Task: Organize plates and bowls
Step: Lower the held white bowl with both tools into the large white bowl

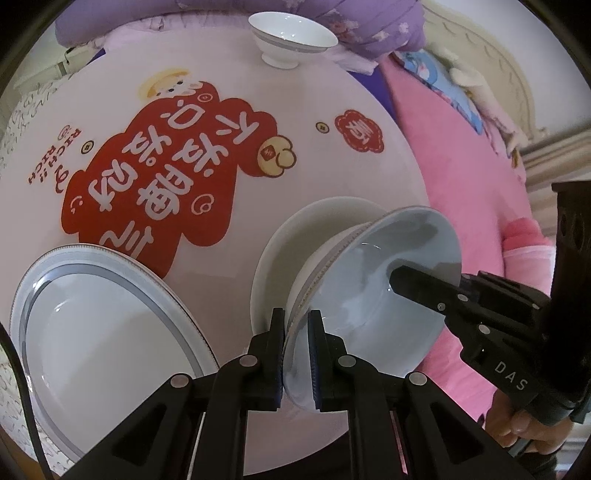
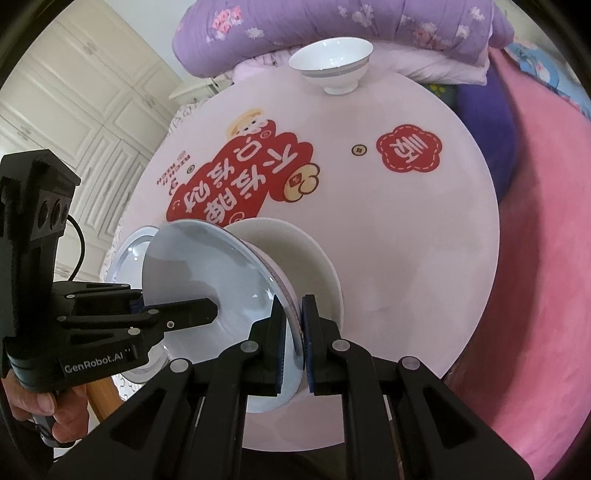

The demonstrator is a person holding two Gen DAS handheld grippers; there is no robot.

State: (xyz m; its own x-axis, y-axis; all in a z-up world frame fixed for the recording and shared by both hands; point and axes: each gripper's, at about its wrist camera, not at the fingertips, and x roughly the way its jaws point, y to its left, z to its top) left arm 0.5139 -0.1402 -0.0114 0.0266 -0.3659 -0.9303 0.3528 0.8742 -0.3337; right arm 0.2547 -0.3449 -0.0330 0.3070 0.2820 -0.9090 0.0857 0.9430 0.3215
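- The pale blue plate (image 1: 369,280) was held above a plain white plate (image 1: 332,218) on the round table (image 1: 229,59), apparently to be stacked on it; whether the two already touched could not be told.
- The left gripper (image 1: 297,354) was closed tight on the blue plate's near rim, one pad on each face.
- The right gripper (image 2: 293,343) pinched the opposite rim the same way, barely parted by the rim's thickness. Gripping both edges likely kept the wide plate from tipping or swinging as it went down.
- A larger grey-banded plate (image 1: 107,332) lay flat just beside the pair, at the table's edge, probably the next piece to sort.
- A small white bowl (image 2: 332,66) stood upright at the table's far edge, well apart from the plates and untouched.
- Pink bedding (image 2: 535,258) and a purple quilt (image 2: 332,22) lay beyond the table.
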